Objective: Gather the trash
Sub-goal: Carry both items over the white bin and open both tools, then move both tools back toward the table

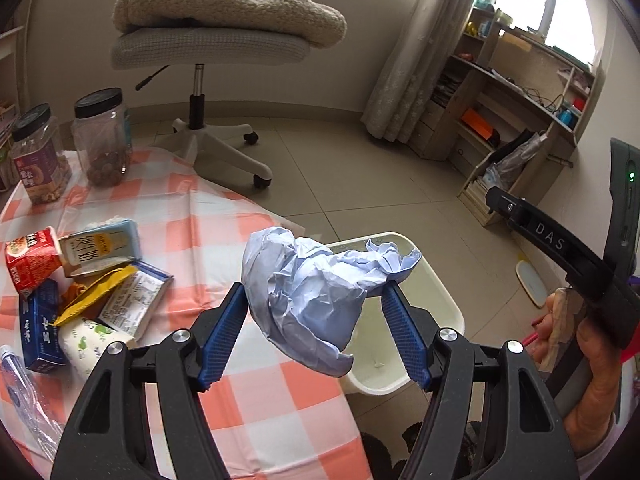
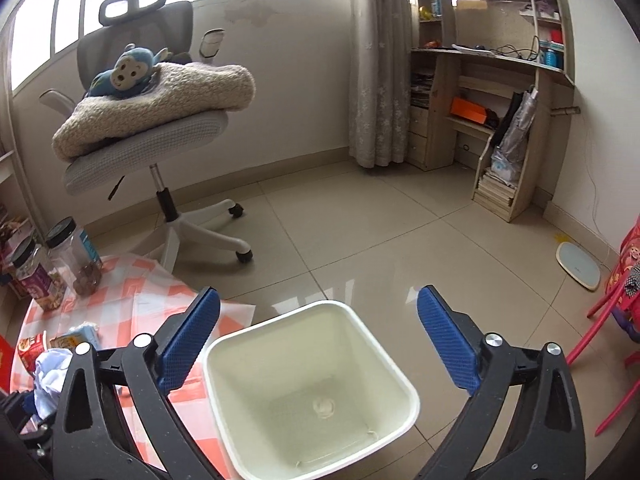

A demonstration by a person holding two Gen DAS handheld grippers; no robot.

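My left gripper (image 1: 316, 300) is shut on a crumpled pale blue paper (image 1: 312, 292), held in the air over the table edge, partly above the white trash bin (image 1: 440, 280). Several pieces of trash lie on the checked tablecloth (image 1: 192, 220): a red cup (image 1: 32, 258), a milk carton (image 1: 100, 246), a yellow wrapper (image 1: 92, 296), a blue box (image 1: 40, 328). My right gripper (image 2: 318, 336) is open and empty, hovering above the bin (image 2: 312, 392), whose inside shows nothing in it. The blue paper also shows at the left of the right wrist view (image 2: 52, 376).
Two black-lidded jars (image 1: 102, 136) stand at the table's far side. An office chair (image 2: 160, 132) with a blanket and plush toy stands beyond the table. A wooden shelf unit (image 2: 492, 100) is against the far wall. A red chair (image 2: 616, 320) is at the right.
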